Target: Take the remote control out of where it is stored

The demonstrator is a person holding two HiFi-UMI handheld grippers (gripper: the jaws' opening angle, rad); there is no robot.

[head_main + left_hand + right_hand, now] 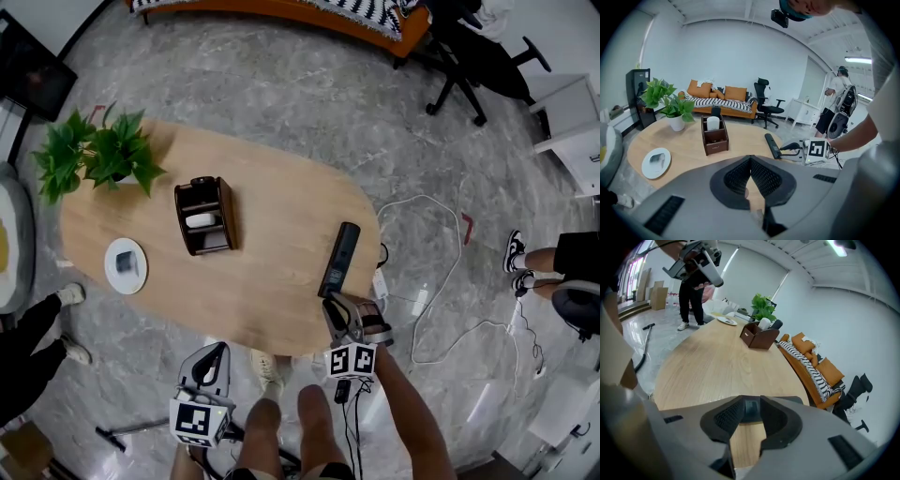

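**Remote out of the holder, right gripper on its end**
We see the remote (339, 258) lying on the table (272, 281) at centre right of the head view, well apart from the holder (208, 217) at centre left. We judge the taking-out done, with only the letting go left. Our right gripper (334, 307) pinches the remote's near end. Our left gripper (216, 352), at lower left off the table, has its jaws pressed together on nothing.

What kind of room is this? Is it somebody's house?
Probably not a house. It looks more like an office lounge set up as a living room: an orange sofa, a wheeled office chair beside it, and a potted plant on the wooden table.
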